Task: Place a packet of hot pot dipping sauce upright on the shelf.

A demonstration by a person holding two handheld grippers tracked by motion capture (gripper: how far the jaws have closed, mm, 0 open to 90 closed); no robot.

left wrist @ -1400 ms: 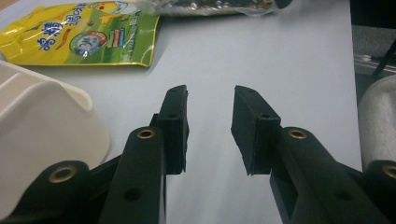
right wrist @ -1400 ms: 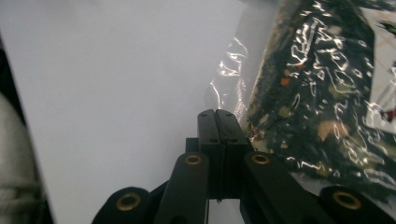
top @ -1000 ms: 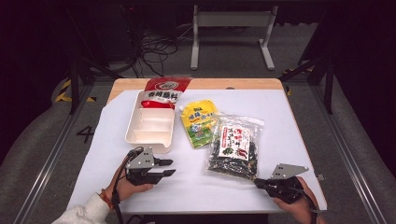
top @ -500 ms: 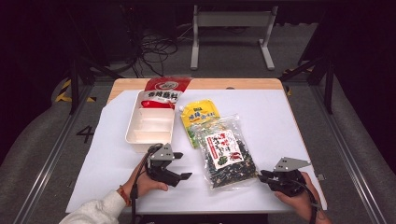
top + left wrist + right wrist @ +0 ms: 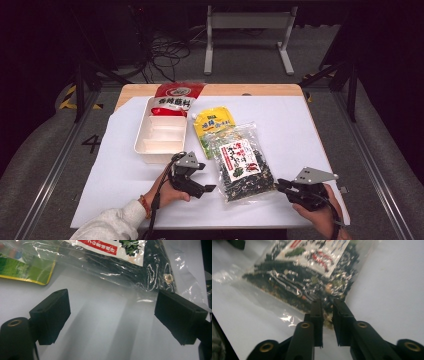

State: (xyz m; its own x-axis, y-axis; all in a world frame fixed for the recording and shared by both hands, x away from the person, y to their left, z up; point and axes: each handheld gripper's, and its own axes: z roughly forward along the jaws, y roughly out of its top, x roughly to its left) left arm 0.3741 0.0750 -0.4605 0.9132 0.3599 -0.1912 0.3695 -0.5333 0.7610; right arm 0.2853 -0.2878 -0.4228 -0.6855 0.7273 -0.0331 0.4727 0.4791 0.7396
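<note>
A clear bag of dark dried seaweed (image 5: 242,162) with a red-and-white label lies on the white table sheet, front centre. My left gripper (image 5: 205,180) rests just left of the bag's near end, jaws wide open on bare sheet (image 5: 112,315), the bag's (image 5: 120,262) edge just beyond them. My right gripper (image 5: 279,185) is at the bag's near right corner. In the right gripper view its jaws (image 5: 328,307) stand almost together, pinching the edge of the bag (image 5: 312,265).
A yellow-green pouch (image 5: 214,125) lies behind the seaweed bag, partly under it. A white divided tray (image 5: 162,132) stands left of it, with a red packet (image 5: 175,95) at its far end. Bare white sheet (image 5: 300,135) spreads to the right.
My left gripper has moved right, from the front left up to the bag. The seaweed bag has shifted and turned slightly towards the front left. My right gripper stayed at its corner.
</note>
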